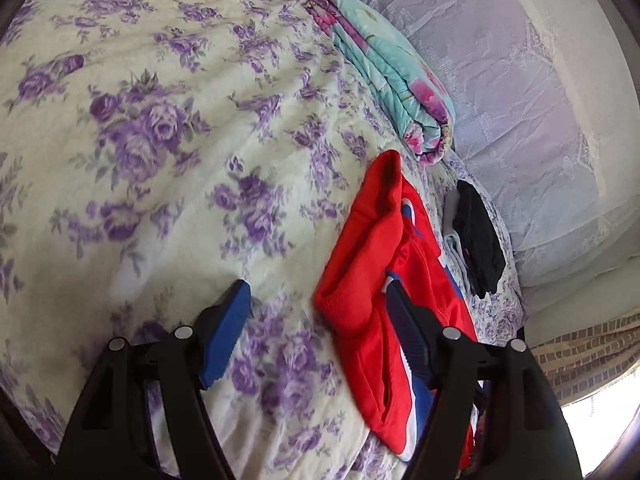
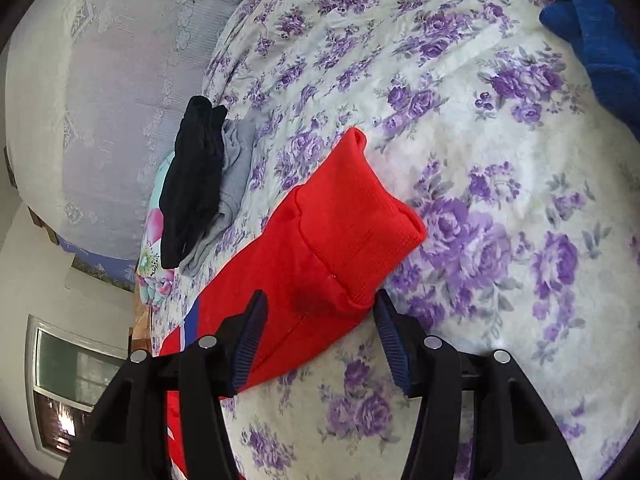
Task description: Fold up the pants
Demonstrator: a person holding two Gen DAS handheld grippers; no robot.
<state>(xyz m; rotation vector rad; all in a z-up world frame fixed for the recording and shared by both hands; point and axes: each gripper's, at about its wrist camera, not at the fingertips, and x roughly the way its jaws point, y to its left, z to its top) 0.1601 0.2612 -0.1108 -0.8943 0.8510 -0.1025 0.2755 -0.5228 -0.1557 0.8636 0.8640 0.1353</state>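
Observation:
Red pants [image 1: 368, 264] with a blue and white side stripe lie on a bed with a purple-flowered sheet [image 1: 140, 128]. In the left wrist view the ribbed red cuff end points toward my left gripper [image 1: 317, 286]. That gripper is open, its right finger over the red cloth and its left finger over the bare sheet. In the right wrist view the red pants [image 2: 340, 224] run from the lower left up to a ribbed cuff. My right gripper [image 2: 320, 294] is open astride the lower edge of that cuff, and its pads do not press the cloth.
A folded teal floral quilt [image 1: 392, 76] lies beyond the pants. A black garment [image 2: 192, 184] on a grey one [image 2: 236, 168] sits near the bed's edge by a lace-covered surface [image 1: 520, 100]. Blue cloth [image 2: 596, 40] lies far right. A window [image 2: 68, 380] shows at lower left.

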